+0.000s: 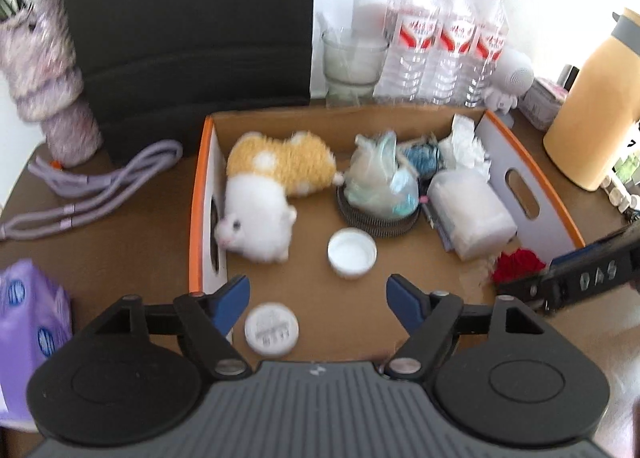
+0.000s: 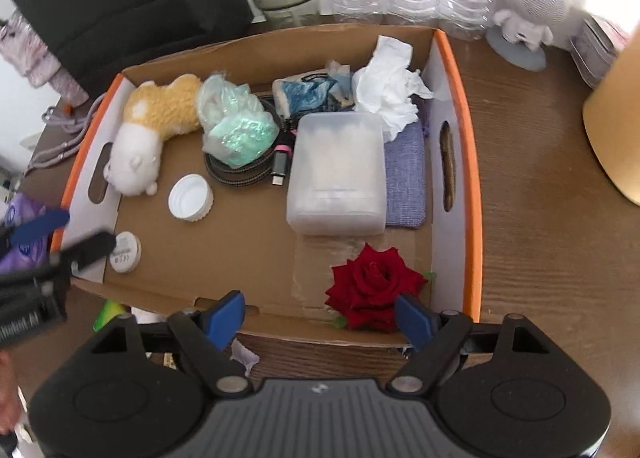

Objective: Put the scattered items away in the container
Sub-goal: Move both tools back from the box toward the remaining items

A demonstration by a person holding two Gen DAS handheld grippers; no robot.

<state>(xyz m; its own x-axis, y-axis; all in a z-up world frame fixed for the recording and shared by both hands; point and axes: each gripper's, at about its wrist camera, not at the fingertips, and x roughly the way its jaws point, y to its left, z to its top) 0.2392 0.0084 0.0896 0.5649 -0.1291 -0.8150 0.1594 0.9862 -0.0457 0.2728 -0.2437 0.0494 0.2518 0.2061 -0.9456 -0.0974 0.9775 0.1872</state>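
Both grippers hang over the near edge of the cardboard box (image 2: 456, 98), where the red rose (image 2: 374, 286) lies in the near right corner and a small white disc (image 1: 271, 328) in the near left; since the purple cord (image 1: 100, 182) and purple tissue pack (image 1: 28, 322) lie outside on the table to the left, a reach for them could, I judge, clip the box's orange-edged wall (or nudge the plush toy (image 1: 264, 194) against it). Left gripper (image 1: 318, 292) and right gripper (image 2: 320, 314) each have fingers spread wide, holding and touching nothing.
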